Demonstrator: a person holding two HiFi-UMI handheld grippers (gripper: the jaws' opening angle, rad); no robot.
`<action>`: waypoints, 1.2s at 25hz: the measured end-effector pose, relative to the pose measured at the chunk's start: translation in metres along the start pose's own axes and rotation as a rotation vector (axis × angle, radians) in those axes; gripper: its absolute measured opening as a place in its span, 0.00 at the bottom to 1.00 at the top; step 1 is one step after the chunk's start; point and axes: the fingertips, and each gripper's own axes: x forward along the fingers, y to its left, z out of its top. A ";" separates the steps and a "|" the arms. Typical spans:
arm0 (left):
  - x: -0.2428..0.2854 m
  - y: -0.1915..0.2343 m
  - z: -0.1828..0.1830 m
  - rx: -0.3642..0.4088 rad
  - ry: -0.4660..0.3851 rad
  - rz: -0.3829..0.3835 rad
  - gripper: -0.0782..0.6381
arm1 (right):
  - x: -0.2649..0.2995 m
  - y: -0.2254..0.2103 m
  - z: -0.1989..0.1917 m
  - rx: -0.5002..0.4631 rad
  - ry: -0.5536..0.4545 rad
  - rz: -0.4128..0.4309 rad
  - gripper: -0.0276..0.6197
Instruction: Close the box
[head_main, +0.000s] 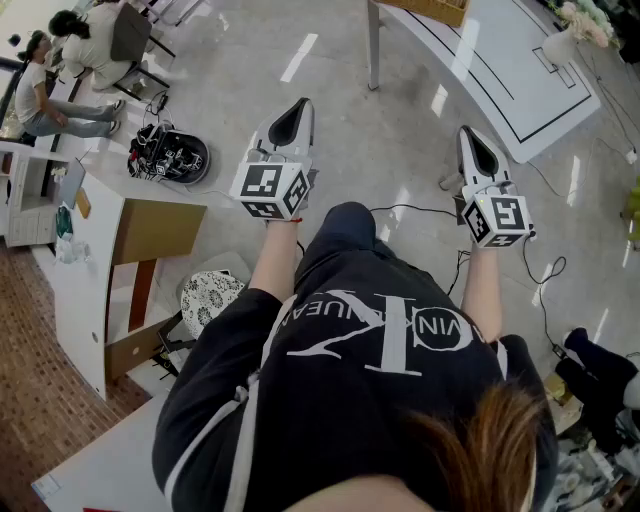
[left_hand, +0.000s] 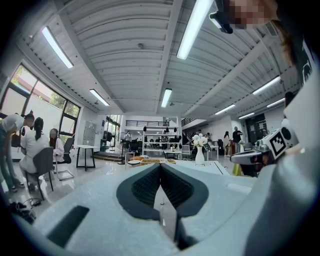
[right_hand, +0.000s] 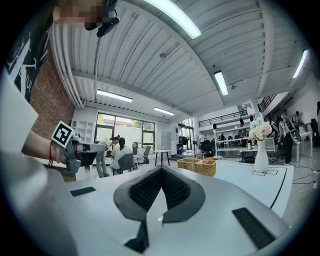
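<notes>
**Both tongs shut and empty, no box within reach**

The person holds both tools level, out over the pale floor. The left tongs (head_main: 298, 108), centre-left in the head view, have their dark pads pressed together with nothing between them. The right tongs (head_main: 470, 135), centre-right, are likewise closed and empty. In each gripper view the pads meet at the tip, and only the open room shows beyond them.

The box is not plainly in sight. One candidate is a wicker basket (right_hand: 196, 166) on the white table (head_main: 500, 70) at the upper right of the head view. It stands near a vase of flowers (right_hand: 261, 155), and I cannot tell whether it is the thing to close. A brown cardboard panel (head_main: 155, 230) stands by the white counter at the left edge, and I cannot tell whether it belongs to a box.

Several things could go wrong from here:
- Going to the wrong object is likely, since nothing marks the target.
- Closed tongs cannot take a flap or lid, so arriving without opening them would only push it around.
- A reach across the table could tip the vase.
- A loose cable (head_main: 545, 290) lies on the floor at the lower right and could catch a foot on the way over.
</notes>
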 end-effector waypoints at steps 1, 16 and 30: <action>0.003 -0.001 0.000 0.001 -0.005 -0.002 0.12 | 0.001 -0.002 0.001 -0.003 -0.005 -0.002 0.04; 0.013 0.006 0.003 -0.015 -0.021 -0.003 0.12 | 0.010 -0.011 0.001 0.019 -0.007 -0.008 0.04; 0.108 0.029 -0.022 -0.081 0.001 -0.092 0.12 | 0.065 -0.052 -0.017 0.026 0.057 -0.069 0.19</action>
